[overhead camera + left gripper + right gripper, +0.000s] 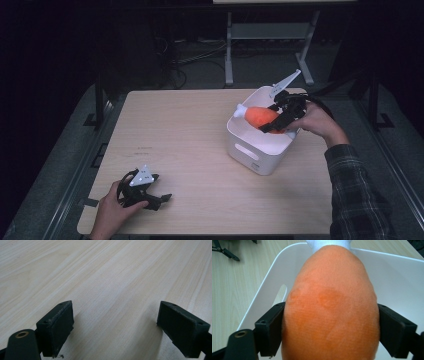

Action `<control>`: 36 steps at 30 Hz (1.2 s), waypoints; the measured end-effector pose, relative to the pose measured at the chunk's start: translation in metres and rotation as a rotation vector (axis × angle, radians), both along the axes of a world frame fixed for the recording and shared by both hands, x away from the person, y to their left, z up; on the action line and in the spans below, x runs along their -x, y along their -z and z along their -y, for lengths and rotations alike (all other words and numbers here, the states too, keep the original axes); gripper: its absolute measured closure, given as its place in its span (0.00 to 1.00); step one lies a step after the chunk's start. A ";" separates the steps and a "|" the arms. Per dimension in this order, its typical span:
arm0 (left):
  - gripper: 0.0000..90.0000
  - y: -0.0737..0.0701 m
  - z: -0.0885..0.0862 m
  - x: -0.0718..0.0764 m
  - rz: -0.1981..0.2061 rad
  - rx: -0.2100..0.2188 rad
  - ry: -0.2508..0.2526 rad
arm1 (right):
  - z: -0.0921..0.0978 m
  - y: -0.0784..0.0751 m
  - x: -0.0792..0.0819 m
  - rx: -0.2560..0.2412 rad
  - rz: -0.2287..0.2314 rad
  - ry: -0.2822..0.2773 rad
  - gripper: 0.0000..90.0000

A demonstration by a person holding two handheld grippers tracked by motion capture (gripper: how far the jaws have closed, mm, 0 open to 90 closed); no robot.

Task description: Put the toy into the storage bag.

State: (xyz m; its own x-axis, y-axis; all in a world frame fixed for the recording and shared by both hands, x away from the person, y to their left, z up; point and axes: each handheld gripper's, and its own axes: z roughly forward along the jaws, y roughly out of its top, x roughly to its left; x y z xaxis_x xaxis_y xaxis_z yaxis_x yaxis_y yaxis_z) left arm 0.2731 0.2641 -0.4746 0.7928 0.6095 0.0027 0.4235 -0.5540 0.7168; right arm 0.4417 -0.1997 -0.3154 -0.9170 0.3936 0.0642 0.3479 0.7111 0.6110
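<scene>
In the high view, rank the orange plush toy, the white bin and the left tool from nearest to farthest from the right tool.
1. Orange plush toy, clamped in the right tool.
2. White bin, directly beneath it.
3. Left tool, across the table at its near-left corner.

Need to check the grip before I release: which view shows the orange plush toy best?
The right gripper view: the orange plush toy sits squeezed between the right gripper's jaws over the white bin. The high view shows it small, above the bin, white tip leftward. The left gripper view faces bare table.

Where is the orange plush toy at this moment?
In the high view the orange plush toy sits at right, clamped in the right claw over the white bin.
</scene>
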 end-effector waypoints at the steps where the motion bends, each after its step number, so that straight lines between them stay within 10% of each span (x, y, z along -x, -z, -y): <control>1: 0.14 0.000 0.000 0.000 0.000 0.000 0.000 | 0.000 0.000 0.000 0.000 0.000 0.000 0.18; 36: 0.14 0.000 0.000 0.000 0.000 0.000 0.000 | 0.001 0.006 -0.004 0.070 -0.004 0.065 0.20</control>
State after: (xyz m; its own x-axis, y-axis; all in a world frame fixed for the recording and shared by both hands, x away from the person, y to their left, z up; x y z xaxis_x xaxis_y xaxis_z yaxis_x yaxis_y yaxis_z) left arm 0.2731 0.2640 -0.4746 0.7927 0.6096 0.0025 0.4237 -0.5540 0.7166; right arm 0.4456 -0.2003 -0.3216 -0.8890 0.4564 0.0380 0.3975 0.7277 0.5590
